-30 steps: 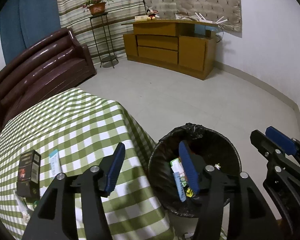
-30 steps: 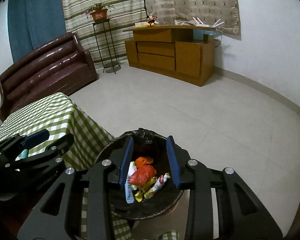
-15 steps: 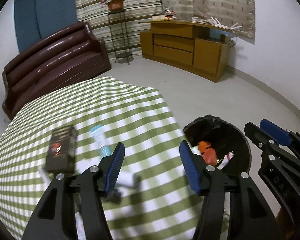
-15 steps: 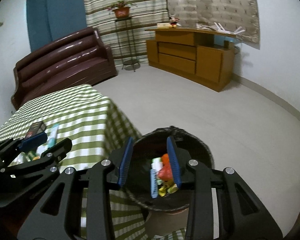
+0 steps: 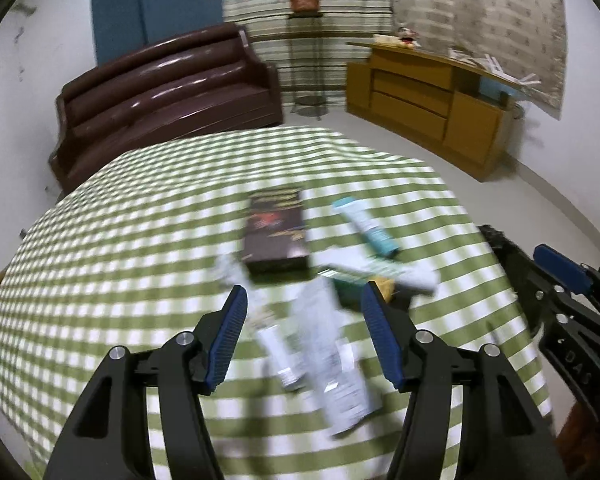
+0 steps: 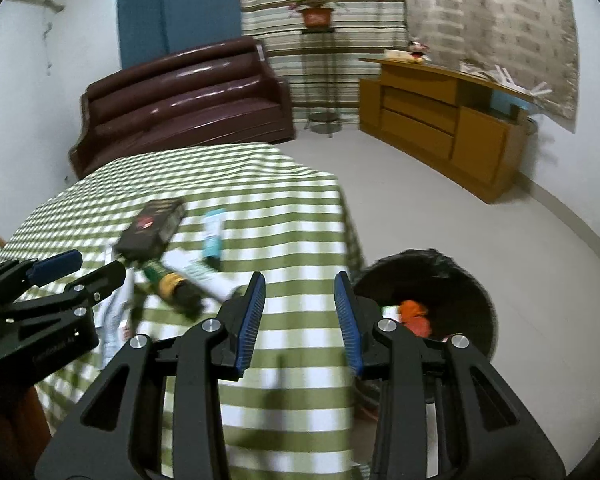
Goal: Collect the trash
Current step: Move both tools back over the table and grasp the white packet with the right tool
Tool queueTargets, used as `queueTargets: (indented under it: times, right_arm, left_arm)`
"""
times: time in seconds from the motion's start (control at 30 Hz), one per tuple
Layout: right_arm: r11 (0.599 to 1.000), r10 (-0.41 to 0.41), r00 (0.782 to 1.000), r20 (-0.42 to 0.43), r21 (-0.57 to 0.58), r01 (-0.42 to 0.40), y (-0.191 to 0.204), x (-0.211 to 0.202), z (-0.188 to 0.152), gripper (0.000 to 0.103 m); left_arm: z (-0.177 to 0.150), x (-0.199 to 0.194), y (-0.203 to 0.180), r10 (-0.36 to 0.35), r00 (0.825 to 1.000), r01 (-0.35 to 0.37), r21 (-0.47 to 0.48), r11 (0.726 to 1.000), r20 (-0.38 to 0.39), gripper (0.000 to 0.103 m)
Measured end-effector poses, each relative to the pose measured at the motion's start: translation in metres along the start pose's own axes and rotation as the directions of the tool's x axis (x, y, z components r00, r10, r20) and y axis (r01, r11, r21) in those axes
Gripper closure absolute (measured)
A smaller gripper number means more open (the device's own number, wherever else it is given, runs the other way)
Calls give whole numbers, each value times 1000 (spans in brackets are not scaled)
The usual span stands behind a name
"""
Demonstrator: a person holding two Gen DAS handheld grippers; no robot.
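Trash: crumpled white wrappers (image 5: 332, 352) lay on green-checked surface (image 5: 100, 280), unpicked.
Left gripper (image 5: 304, 328): jaws apart, just opening, empty, above wrappers.
Right gripper (image 6: 300, 312): apart, empty.
Next: descend, clamp wrapper, carry to black bin (image 6: 472, 288).

Both views have swung from the trash bin (image 6: 428, 300) to the checked counter (image 5: 140, 240). The left gripper (image 5: 302, 332), earlier above the bin, now hangs over the litter — a dark box (image 5: 276, 236), a teal tube (image 5: 366, 228), blurred wrappers (image 5: 332, 360). Its fingers have just been opening slightly, nothing between them. The right gripper (image 6: 300, 312) now hangs over the counter's edge — bin beside it.
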State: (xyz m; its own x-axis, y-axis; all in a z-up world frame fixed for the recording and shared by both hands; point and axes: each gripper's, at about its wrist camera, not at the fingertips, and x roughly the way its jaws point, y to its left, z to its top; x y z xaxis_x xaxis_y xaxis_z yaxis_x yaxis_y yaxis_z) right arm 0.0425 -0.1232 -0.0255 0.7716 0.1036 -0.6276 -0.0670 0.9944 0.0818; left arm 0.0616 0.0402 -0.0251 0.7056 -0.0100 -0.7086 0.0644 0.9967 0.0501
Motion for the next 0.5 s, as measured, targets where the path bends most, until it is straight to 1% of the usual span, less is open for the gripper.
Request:
queueTargets:
  times: [0.07,0.13,0.3,0.5]
  right_arm:
    - [1000,16,1000,-3,-18,-16,12,-1,-1,66]
    - [999,34,999,-6,-36,-34,25,-1,-3,60]
    - [994,77,997,-26,-75,-79,56,0,-8,60]
    - [988,115,992,-46,-95,-119,83,1,-13,60]
  left_arm:
    - [-5,-2,14,18,1000,-18,-15,1000,-1,45]
    - [-9,-5,28,41,999,-41,-31,999,-2,45]
    - [-17,-9,58,84,996,-84,-78,993,-8,44]
    - [-25,-10,83,116,993,-116,-102,988,-14,44]
